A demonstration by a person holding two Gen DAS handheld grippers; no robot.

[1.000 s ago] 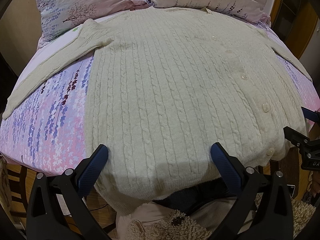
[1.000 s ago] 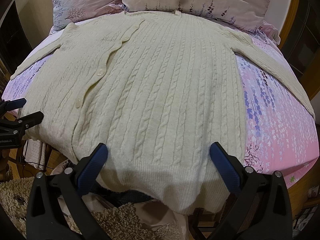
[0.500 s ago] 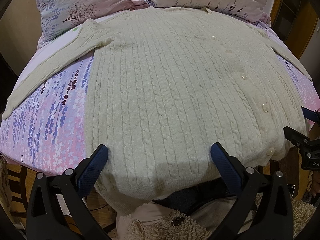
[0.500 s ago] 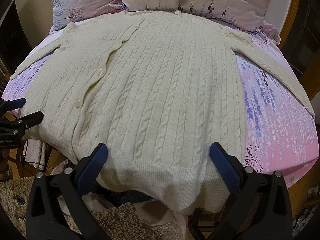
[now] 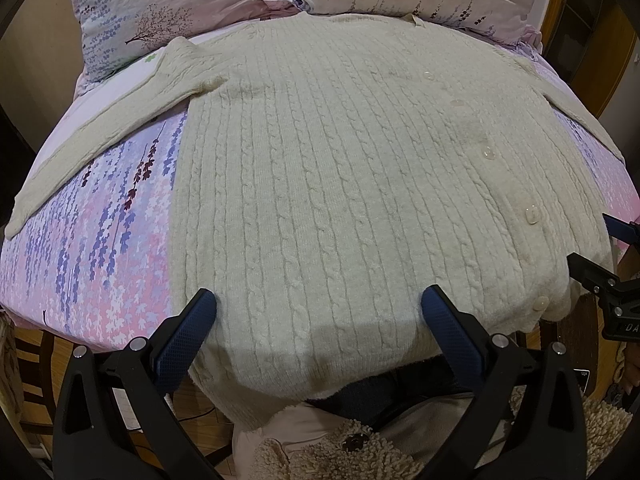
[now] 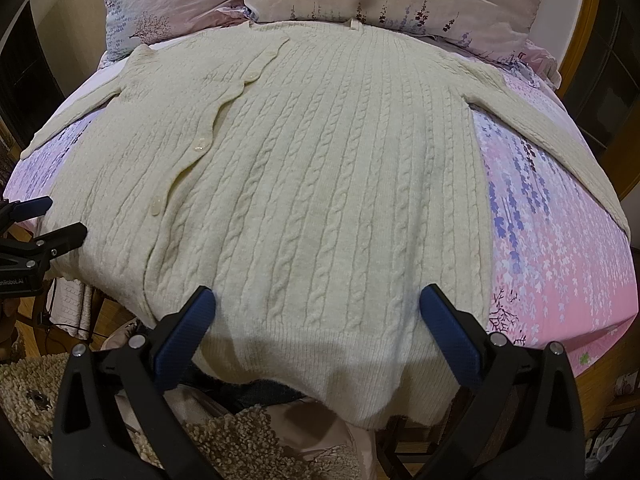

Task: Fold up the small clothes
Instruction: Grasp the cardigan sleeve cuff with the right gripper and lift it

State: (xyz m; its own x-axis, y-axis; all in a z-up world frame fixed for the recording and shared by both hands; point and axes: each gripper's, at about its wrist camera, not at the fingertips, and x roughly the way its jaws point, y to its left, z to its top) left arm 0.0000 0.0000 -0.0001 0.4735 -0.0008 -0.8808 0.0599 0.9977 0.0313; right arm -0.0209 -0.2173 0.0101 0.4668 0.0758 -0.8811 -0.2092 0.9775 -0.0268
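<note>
Left wrist view
- cardigan (image 5: pixel 340 184): cream cable-knit, lay flat and buttoned on the bed, collar toward the pillows, hem draped over the near bed edge
- sleeve (image 5: pixel 104 136): stretched out diagonally to the left over the floral sheet
- buttons (image 5: pixel 531 213): ran in a line down the right part of the garment
- bed sheet (image 5: pixel 100 240): pink and lilac floral, bare left of the cardigan body
- pillows (image 5: pixel 168 4): two, side by side at the head of the bed, touching the collar edge
- left hand-held gripper (image 5: pixel 316 304): spread wide, nothing held, blue pads hovering over the hem area, contact with the knit unclear
- right hand-held gripper (image 5: pixel 596 248): seen at the right edge by the hem corner, fingers apart

Right wrist view
- cardigan (image 6: pixel 320 184): same flat spread, button placket on the left half
- other sleeve (image 6: pixel 560 140): extended to the right across the sheet
- right hand-held gripper (image 6: pixel 316 304): wide apart, empty, over the ribbed hem
- left hand-held gripper (image 6: pixel 60 220): at the left edge beside the hem corner, fingers parted, gripping nothing visible
- fleece garment (image 6: pixel 248 436): beige, fuzzy, below the bed edge
</note>
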